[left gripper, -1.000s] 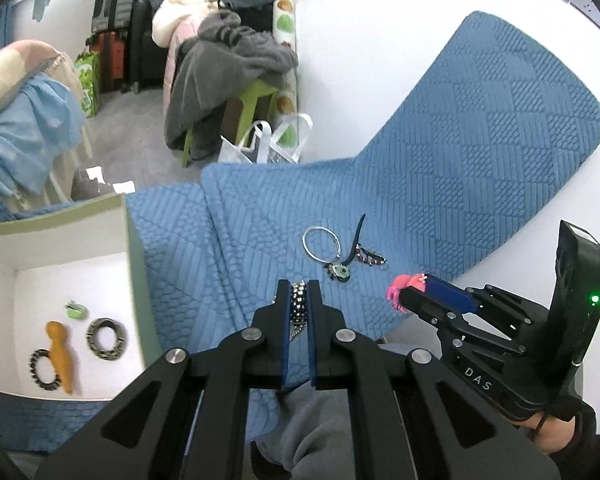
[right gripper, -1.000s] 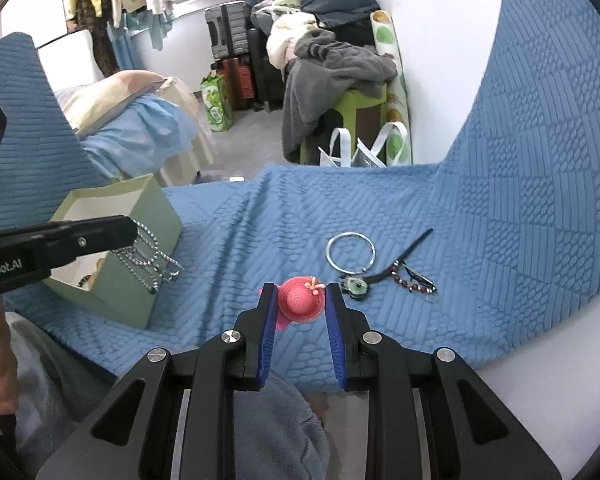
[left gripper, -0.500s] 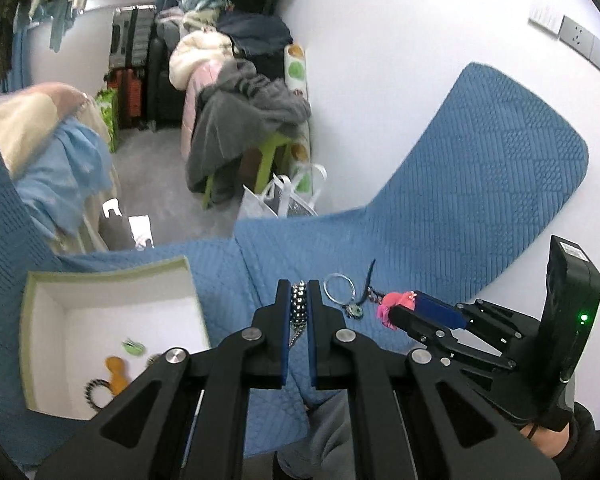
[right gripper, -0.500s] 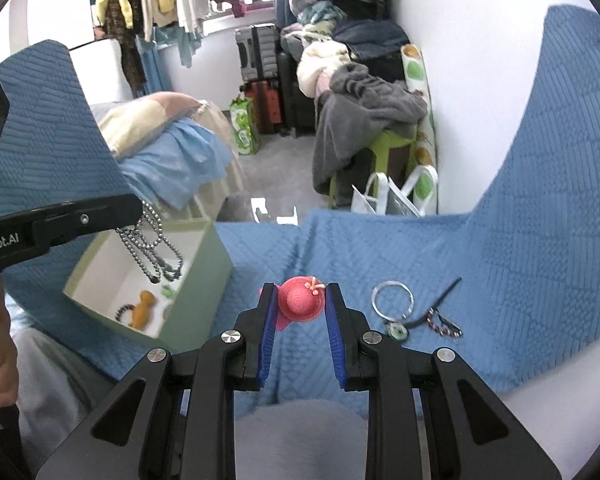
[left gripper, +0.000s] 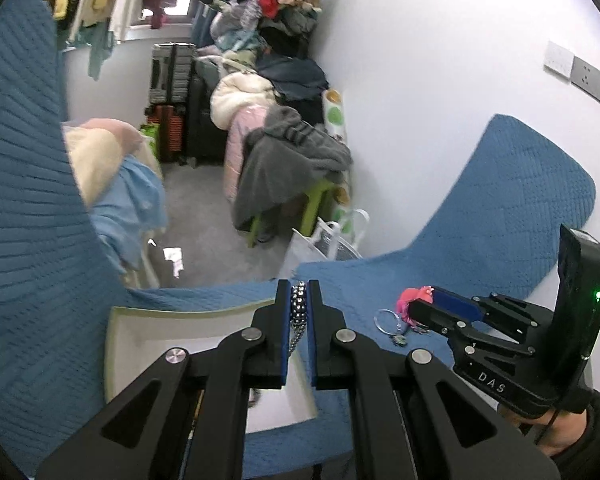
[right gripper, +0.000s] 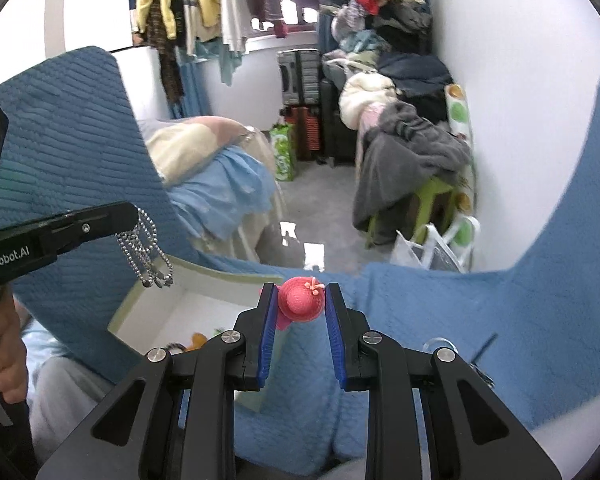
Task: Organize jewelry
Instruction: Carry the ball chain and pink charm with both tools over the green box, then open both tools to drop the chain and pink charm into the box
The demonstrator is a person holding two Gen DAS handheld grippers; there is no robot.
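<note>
Silver bead chain [left gripper: 299, 308] pinched in left fingers [left gripper: 286, 312]; right fingers [right gripper: 269, 320] clamp pink hat charm [right gripper: 301, 299].

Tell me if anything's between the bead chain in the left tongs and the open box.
Nothing visible. The chain hangs free from the left tongs above the box, whose top is open. The right tongs hold the pink hat off to the side.

Bright window backlight, heavy fisheye bending, seemingly slight motion blur.
</note>
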